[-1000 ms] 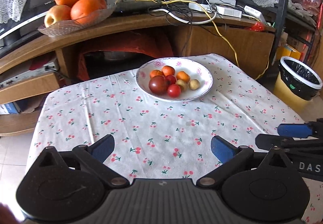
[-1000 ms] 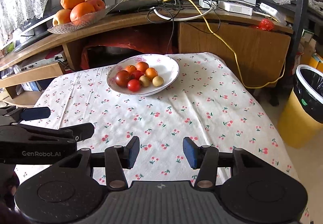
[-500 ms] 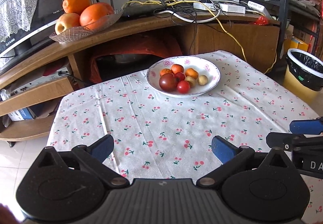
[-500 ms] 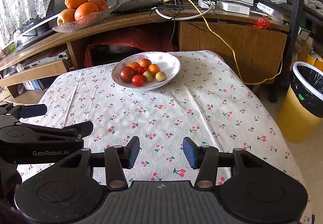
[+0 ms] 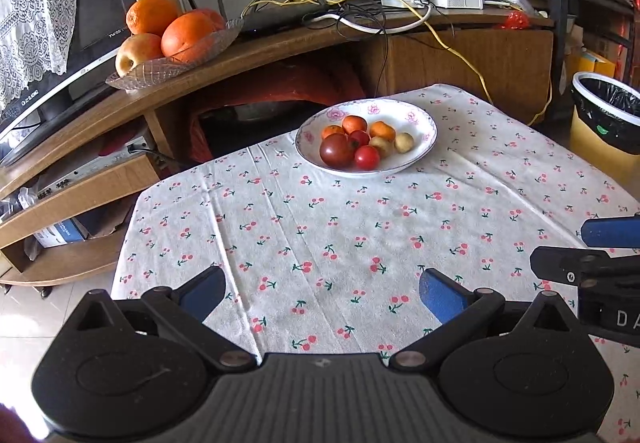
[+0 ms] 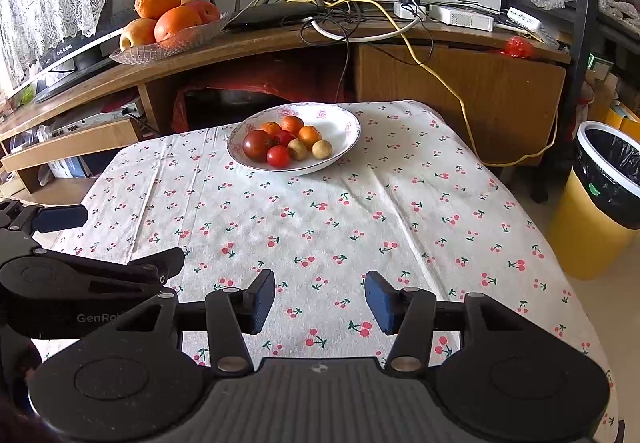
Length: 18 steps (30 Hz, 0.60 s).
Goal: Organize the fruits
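Note:
A white flowered plate [image 5: 420, 115] [image 6: 344, 123] stands at the far side of the cherry-print tablecloth. In it lie a dark tomato [image 5: 337, 150] [image 6: 257, 144], a red cherry tomato [image 5: 367, 157], small oranges [image 5: 354, 123] and pale round fruits [image 5: 404, 142]. My left gripper [image 5: 322, 291] hovers wide open over the near cloth, well short of the plate. My right gripper [image 6: 320, 299] hangs beside it on the right. Its jaws are opening and nothing is between them.
A glass dish of oranges and an apple [image 5: 176, 39] [image 6: 168, 23] sits on the curved wooden shelf behind the table, beside a router and tangled cables [image 6: 328, 11]. A yellow bin with a black liner [image 6: 600, 203] stands right of the table.
The left view has swung and rolled a little, so the plate now sits further right and the table's left edge shows. The right view has pulled back slightly from the plate.

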Each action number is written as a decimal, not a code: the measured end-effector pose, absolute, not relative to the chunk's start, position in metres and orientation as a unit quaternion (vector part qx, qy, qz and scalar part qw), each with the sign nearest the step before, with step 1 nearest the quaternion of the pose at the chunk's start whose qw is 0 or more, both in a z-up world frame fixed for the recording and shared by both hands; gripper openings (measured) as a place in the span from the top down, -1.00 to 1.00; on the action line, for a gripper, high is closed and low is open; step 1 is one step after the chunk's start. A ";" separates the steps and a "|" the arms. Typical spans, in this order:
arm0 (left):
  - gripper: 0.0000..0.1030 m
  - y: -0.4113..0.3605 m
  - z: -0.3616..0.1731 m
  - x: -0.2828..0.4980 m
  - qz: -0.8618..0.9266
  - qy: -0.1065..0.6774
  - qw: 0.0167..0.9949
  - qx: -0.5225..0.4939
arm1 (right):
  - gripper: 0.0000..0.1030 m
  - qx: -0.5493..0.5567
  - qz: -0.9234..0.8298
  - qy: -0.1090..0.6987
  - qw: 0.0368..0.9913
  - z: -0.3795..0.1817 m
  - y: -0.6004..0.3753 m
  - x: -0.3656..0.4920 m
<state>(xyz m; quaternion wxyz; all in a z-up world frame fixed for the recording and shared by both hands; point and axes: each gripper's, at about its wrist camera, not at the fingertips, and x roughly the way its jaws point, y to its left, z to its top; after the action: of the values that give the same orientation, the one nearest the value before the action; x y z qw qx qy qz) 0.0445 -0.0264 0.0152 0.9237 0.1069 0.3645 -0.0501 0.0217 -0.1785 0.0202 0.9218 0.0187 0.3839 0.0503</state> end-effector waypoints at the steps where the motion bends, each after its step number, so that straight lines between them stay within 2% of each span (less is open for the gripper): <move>1: -1.00 -0.027 0.015 0.044 -0.050 0.365 0.923 0.106 | 0.11 0.019 0.050 0.384 0.922 0.020 -0.179 0.021; 18: -1.00 -0.024 0.016 0.032 -0.055 0.369 0.924 0.087 | 0.09 0.016 0.052 0.380 0.923 0.021 -0.177 0.009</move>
<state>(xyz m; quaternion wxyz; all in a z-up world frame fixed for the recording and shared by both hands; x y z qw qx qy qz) 0.0322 -0.0243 0.0161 0.9236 0.0867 0.3695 -0.0547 0.0094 -0.1767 0.0214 0.9233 0.0163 0.3801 0.0520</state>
